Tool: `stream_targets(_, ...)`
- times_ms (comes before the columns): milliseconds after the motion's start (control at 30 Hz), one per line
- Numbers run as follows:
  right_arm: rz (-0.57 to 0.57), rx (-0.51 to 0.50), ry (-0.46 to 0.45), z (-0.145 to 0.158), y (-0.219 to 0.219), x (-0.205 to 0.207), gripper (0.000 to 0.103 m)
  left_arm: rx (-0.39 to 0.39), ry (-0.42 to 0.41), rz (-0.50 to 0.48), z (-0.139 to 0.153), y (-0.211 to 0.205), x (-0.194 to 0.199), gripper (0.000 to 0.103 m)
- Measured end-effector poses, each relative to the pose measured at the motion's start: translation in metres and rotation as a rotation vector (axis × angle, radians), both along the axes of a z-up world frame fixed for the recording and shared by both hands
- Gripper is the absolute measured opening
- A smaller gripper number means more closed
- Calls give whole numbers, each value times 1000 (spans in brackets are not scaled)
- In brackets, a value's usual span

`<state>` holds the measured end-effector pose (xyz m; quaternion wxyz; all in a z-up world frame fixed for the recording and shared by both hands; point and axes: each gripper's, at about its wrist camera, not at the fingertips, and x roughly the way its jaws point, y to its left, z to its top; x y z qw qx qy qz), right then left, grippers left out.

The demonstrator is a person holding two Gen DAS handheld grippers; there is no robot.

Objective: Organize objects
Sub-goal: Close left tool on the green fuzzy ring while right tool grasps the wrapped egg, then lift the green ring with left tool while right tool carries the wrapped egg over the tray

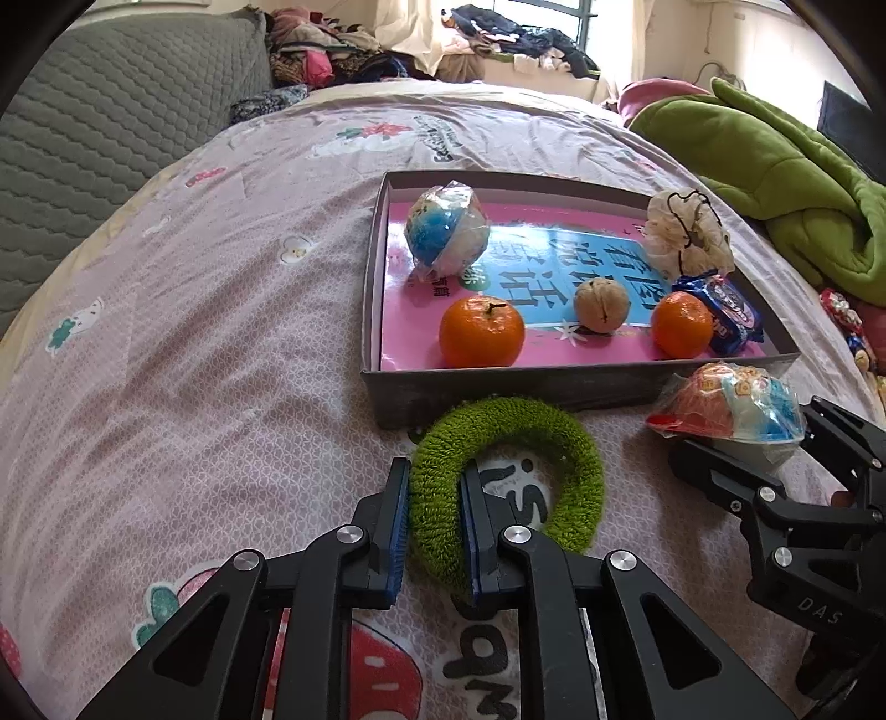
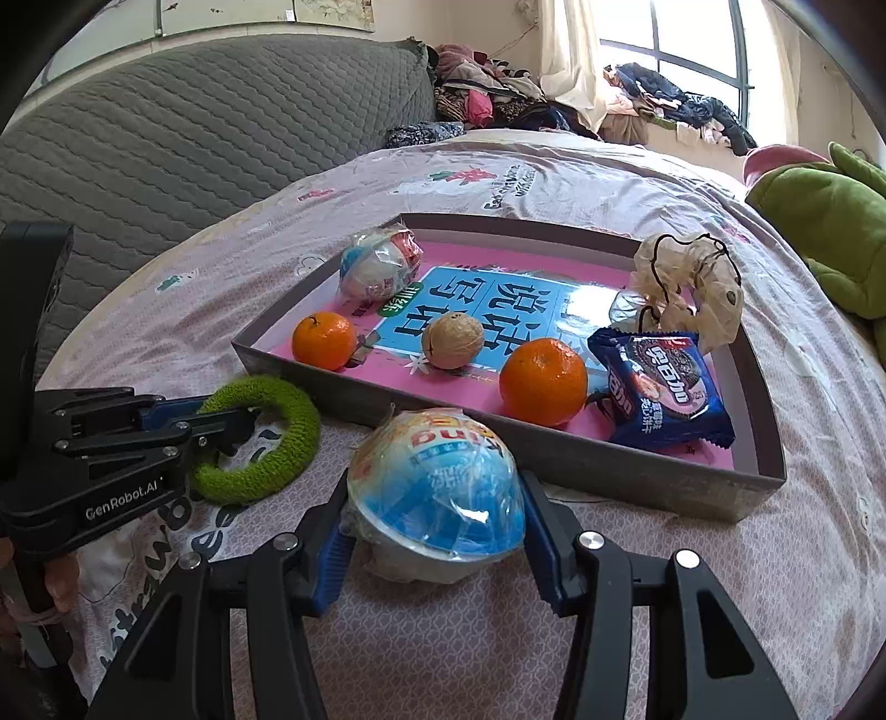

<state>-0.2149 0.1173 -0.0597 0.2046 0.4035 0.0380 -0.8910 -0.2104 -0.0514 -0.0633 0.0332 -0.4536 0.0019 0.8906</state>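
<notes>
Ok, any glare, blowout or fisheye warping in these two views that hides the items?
Left wrist: window blown out, tray edges bowed, book cover readable. Right wrist: glare on the wrapped ball and book cover; corners vignetted. Items sharp in both.

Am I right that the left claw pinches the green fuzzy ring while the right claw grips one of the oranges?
Not quite. The right gripper is closed on the wrapped toy ball, not an orange, as the right wrist view shows. The left gripper does pinch the green ring.
</notes>
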Motion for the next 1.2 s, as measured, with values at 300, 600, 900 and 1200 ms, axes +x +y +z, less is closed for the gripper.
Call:
stream_targets(300,4,-32,8,9,3,5,54,0,37,-3,14,5,12,17)
stream_targets(600,8,-66,22,21,7,11,53,-2,73,-4,30,10,26,15)
stream_targets(900,-13,-122,67,46,20,18,53,-19,133,6,56,18,37,15)
stream_targets(1200,-35,-159,160,83,36,30,53,-46,193,-4,84,35,43,15)
